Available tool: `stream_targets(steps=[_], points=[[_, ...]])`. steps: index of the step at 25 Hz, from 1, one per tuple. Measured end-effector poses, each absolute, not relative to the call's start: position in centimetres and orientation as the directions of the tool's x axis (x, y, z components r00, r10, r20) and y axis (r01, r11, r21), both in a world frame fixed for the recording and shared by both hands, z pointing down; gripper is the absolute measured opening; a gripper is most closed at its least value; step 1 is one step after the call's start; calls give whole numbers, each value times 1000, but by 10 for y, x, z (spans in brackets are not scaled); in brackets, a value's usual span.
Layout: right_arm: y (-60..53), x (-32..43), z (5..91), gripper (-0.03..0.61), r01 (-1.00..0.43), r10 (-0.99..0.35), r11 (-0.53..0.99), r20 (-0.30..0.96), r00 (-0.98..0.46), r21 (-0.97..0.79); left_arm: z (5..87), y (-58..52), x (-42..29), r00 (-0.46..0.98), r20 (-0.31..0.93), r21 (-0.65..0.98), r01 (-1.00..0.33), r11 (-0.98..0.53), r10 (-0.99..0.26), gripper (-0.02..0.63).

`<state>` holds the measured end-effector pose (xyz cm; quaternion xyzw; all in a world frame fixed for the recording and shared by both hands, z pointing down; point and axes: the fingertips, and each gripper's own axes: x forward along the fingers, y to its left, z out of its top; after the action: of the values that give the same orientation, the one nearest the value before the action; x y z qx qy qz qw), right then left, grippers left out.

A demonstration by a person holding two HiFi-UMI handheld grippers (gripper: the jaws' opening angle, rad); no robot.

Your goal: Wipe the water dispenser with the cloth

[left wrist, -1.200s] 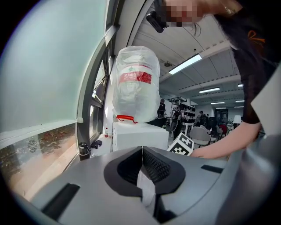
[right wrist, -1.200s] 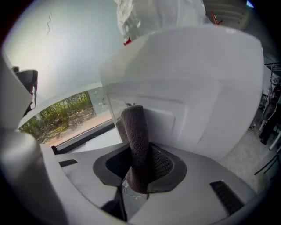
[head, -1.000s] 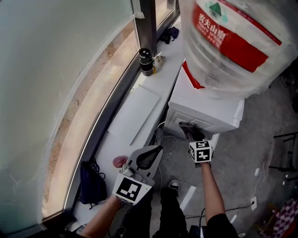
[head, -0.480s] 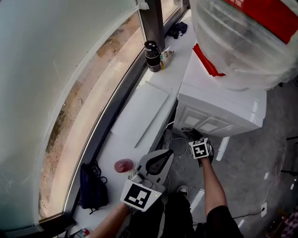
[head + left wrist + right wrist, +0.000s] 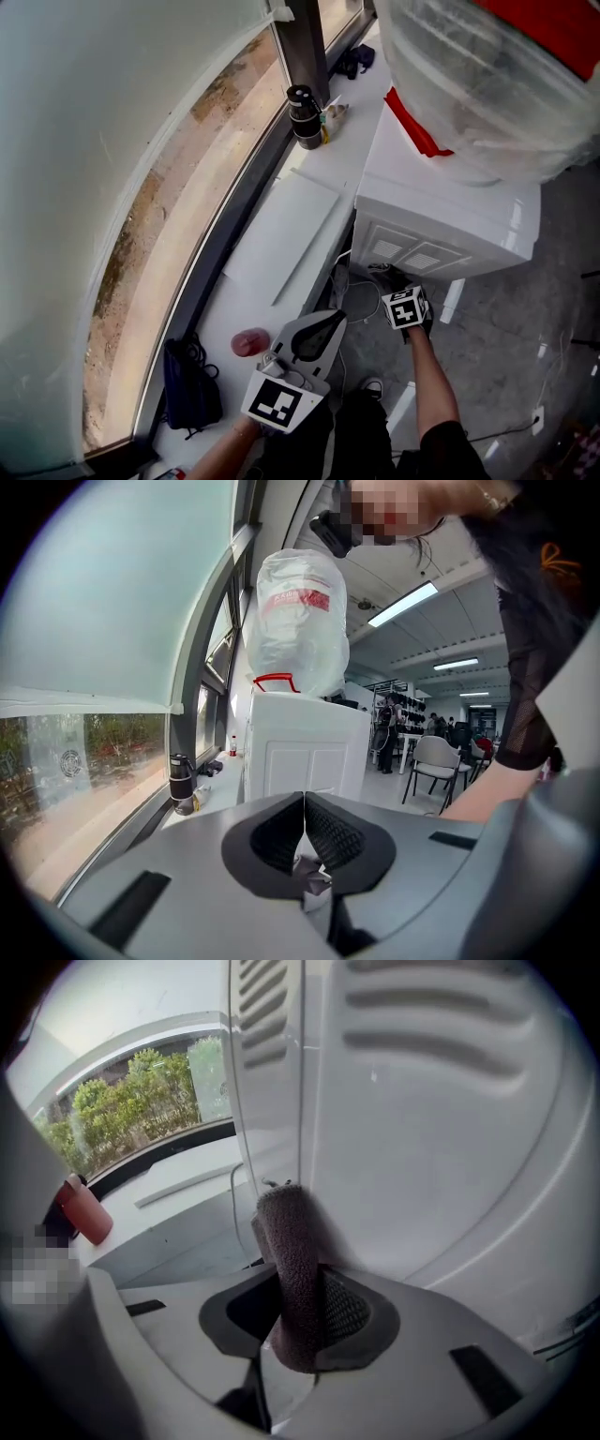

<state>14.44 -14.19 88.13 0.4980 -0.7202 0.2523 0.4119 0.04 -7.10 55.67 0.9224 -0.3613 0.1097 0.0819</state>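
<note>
The white water dispenser (image 5: 441, 220) stands beside the window sill, a big clear bottle with a red label (image 5: 487, 75) on top. My right gripper (image 5: 386, 277) is shut on a folded grey-brown cloth (image 5: 289, 1260), which sits close against the dispenser's vented white side panel (image 5: 431, 1119). My left gripper (image 5: 319, 328) hangs lower, away from the dispenser, its jaws shut with nothing between them. From the left gripper view the dispenser (image 5: 302, 747) and bottle (image 5: 298, 621) stand ahead.
A white window sill (image 5: 281, 234) runs along the glass at left. On it stand a dark cup (image 5: 302, 114), a red cup (image 5: 248, 342) and a black bag (image 5: 192, 384). Cables (image 5: 352, 295) hang below the dispenser. Chairs (image 5: 436, 761) stand far behind.
My right gripper with the cloth has slid down the dispenser's side from the upper panel toward its lower part. The left gripper stays low and shut.
</note>
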Motion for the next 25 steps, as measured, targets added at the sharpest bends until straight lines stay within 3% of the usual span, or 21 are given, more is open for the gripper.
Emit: stream_targets(steps=[15,25], points=[[-92,197,619,109,-933,-656,361,711,-253,1,444,-76,47,782,225,119,-614,-781,-581,18],[-95,229,478,109,-907,-762,408,584,-280,99,427,-71,59,779,222,109,-618,-779,-587,17]])
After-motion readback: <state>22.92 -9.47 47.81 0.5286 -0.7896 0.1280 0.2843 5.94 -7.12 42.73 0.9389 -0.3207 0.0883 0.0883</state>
